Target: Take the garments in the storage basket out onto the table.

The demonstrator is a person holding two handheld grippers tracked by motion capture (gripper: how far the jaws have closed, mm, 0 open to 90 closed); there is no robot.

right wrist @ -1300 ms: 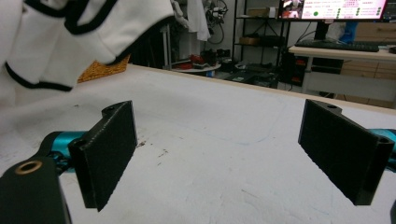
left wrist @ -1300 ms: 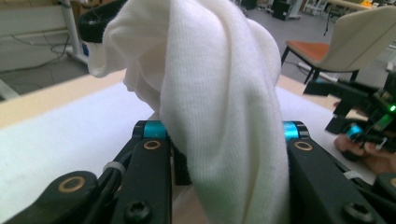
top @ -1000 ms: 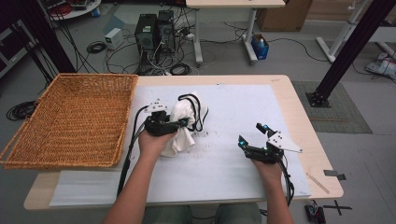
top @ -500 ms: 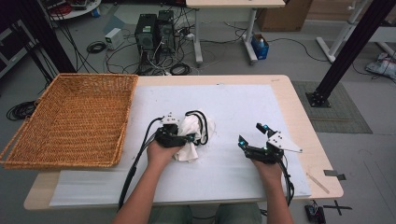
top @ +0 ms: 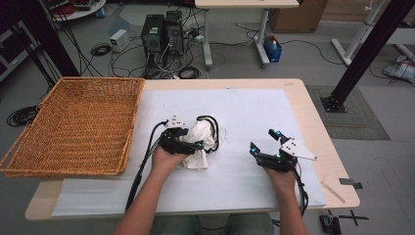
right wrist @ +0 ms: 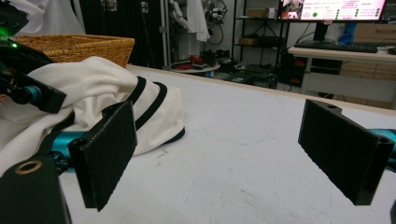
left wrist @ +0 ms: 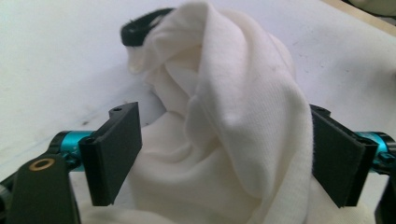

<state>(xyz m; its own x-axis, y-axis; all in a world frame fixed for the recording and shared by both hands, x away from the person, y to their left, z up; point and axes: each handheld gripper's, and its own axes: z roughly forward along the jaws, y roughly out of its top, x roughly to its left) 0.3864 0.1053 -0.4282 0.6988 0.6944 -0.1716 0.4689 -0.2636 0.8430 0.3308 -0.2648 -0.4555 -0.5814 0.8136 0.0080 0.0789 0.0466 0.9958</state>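
Meanwhile, the left gripper (top: 195,146) had just been opening its jaws around the white garment (top: 203,147) bunched mid-tabletop, while the right gripper (top: 264,142) sat open, empty, toward the right edge.

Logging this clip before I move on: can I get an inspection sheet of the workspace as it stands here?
Surface: light wooden table under a white sheet; faint marks on the sheet.
Job's things: crumpled white cloth garment with black trim lies mid-table, bunched, not in the basket.
Clutter: large woven wicker basket at the table's left edge, holding nothing.
Grippers: left gripper has just been opening, jaws apart with the cloth bulging between them; right gripper open, clear of the cloth, nothing between its jaws.
Cables: one black cable trails from the left gripper along the forearm.
Surroundings: computer towers and loose floor cables beyond the table; second desk behind.
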